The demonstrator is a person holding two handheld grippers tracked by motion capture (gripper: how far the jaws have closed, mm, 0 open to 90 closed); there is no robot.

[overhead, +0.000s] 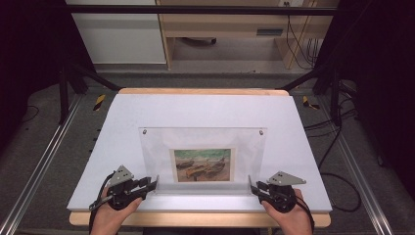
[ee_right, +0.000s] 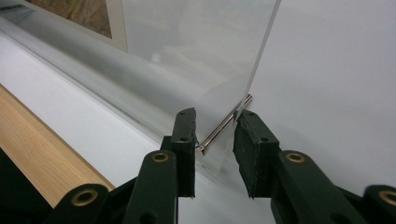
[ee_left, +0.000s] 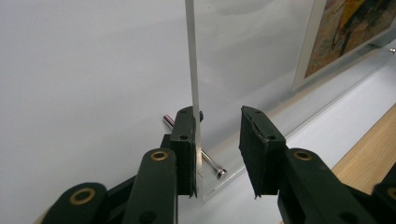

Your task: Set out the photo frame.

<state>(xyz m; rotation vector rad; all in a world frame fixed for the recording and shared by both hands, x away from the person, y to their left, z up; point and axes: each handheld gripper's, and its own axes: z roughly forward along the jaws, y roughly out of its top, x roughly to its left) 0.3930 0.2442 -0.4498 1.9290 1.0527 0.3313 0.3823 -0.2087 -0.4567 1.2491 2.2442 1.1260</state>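
A clear acrylic picture frame [overhead: 203, 142] stands upright on the white table top [overhead: 195, 110], with a painting of boats [overhead: 202, 165] in its middle. My left gripper [overhead: 155, 182] is at its lower left corner and my right gripper [overhead: 251, 185] at its lower right. In the left gripper view the jaws [ee_left: 218, 112] straddle the panel's edge [ee_left: 191, 56]: one pad lies against it, the other stands apart. A metal pin [ee_left: 212, 167] crosses the corner. In the right gripper view the jaws [ee_right: 215, 114] straddle the corner, with its pin [ee_right: 222, 128] slanting across the gap.
The white top lies on a wooden board whose edge [overhead: 195, 219] runs along the near side, just behind both hands. Metal rails [overhead: 44, 161] flank the table. Cables [overhead: 333, 147] trail on the floor at the right, and cabinets stand beyond the far edge.
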